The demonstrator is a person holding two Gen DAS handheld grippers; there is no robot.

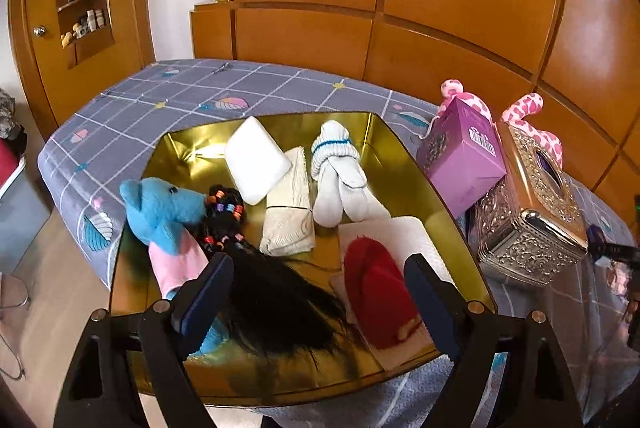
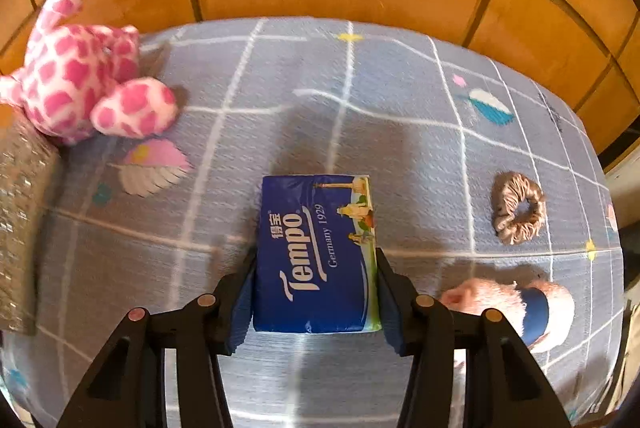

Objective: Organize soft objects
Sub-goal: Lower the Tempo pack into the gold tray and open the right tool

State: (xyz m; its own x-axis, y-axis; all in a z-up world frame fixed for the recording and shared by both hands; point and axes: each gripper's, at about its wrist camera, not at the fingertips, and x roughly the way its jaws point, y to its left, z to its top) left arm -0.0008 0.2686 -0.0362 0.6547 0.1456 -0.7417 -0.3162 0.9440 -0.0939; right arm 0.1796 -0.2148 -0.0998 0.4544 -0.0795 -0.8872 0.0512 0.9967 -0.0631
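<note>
The right gripper [image 2: 316,292] is closed on a blue plastic pack of Tempo paper tissues [image 2: 316,256], white lettering on top, its pads pressing both long sides above the grey checked bedcover [image 2: 280,100]. A beige scrunchie [image 2: 519,213] lies at 3 o'clock from the pack. The left gripper [image 1: 316,300] stands wide open and empty over the gold metal tray [image 1: 400,148], where a red fuzzy mitt [image 1: 376,300] and black hair [image 1: 276,300] lie.

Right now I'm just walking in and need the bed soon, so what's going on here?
A person is sorting soft things with two handheld grippers. The right gripper is shut on a blue tissue pack over the bedspread. The left gripper hangs open over a gold tray that already holds a blue bear, socks, a black hairpiece and a red item. A scrunchie lies loose.
</note>
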